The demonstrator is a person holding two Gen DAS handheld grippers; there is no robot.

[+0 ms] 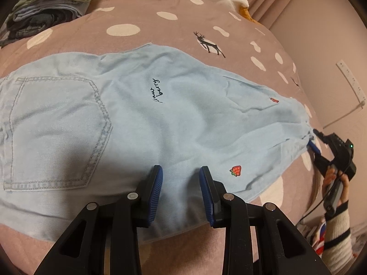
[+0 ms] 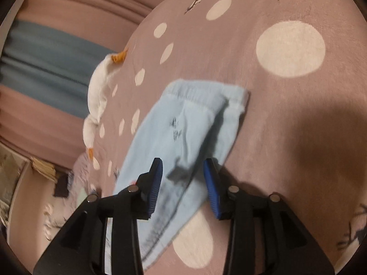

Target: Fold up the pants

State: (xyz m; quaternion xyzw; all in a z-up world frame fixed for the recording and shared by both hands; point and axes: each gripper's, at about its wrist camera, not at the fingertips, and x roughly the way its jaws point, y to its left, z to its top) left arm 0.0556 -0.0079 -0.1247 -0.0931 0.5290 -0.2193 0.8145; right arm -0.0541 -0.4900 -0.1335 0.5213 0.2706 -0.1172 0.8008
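Note:
Light blue denim pants lie flat across the pink dotted bedspread, back pocket at left, leg ends at right. My left gripper is open, its blue pads just above the pants' near edge. My right gripper shows in the left wrist view at the leg hems. In the right wrist view the right gripper is open with the hem end of the pants between and under its pads.
A stack of folded clothes sits at the bed's far left corner. A white plush goose lies along the bed's edge. A wall with a power strip runs along the right side.

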